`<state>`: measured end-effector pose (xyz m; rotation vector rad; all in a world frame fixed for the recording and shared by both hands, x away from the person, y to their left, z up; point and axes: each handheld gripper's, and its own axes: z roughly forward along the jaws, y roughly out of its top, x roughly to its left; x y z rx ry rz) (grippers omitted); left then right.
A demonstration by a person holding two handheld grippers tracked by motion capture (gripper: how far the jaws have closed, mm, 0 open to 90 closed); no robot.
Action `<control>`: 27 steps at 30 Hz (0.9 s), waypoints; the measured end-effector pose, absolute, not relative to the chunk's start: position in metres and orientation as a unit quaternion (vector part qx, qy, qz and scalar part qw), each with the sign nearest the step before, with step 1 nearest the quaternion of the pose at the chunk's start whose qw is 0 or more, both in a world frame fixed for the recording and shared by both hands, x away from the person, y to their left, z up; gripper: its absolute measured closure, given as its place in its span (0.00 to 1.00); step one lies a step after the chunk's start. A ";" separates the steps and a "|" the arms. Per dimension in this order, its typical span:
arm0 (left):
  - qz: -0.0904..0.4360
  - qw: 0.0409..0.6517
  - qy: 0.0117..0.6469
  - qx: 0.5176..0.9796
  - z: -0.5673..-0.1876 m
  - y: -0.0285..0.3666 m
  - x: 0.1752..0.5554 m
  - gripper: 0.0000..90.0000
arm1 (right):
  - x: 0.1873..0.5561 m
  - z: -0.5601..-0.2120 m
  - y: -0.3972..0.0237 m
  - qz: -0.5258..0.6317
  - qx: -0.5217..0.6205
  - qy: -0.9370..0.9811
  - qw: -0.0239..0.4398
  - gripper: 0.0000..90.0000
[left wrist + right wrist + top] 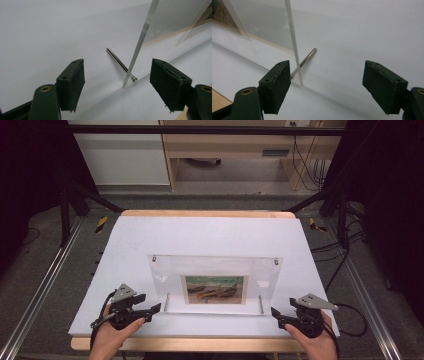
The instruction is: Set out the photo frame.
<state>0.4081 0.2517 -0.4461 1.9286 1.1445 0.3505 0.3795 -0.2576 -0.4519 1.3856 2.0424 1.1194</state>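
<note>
Black jaws of my left gripper point(117, 82) fill the foreground of the left gripper view, spread wide with nothing pinched between them; past and between them stands the near corner of the clear acrylic picture frame point(140, 42), its edge upright on the white table point(50, 32), with a thin silver metal support pin point(120, 63) running under that corner and away from the gripper. My right gripper point(332, 83) is likewise spread, holding nothing; the frame's other corner edge point(293, 42) rises just beyond its left jaw, and a second silver pin point(305, 60) pokes out behind that edge. From the high view, my left gripper point(150, 312) sits just off the frame's left lower corner and my right gripper point(277, 315) just off its right lower corner, both near it but apart from it. Between the two grippers the frame point(215, 270) stands on the table point(125, 240), and it carries a small picture of boats on a shore point(215, 289) in its lower middle.
</note>
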 end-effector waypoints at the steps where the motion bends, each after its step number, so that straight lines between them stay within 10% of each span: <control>1: 0.144 0.422 0.458 0.769 -0.446 0.254 0.408 0.30 | 0.379 -0.452 -0.261 0.401 0.502 0.735 0.219 0.25; 27: 0.200 0.390 0.488 0.755 -0.454 0.273 0.428 0.14 | 0.407 -0.465 -0.279 0.362 0.548 0.705 0.268 0.15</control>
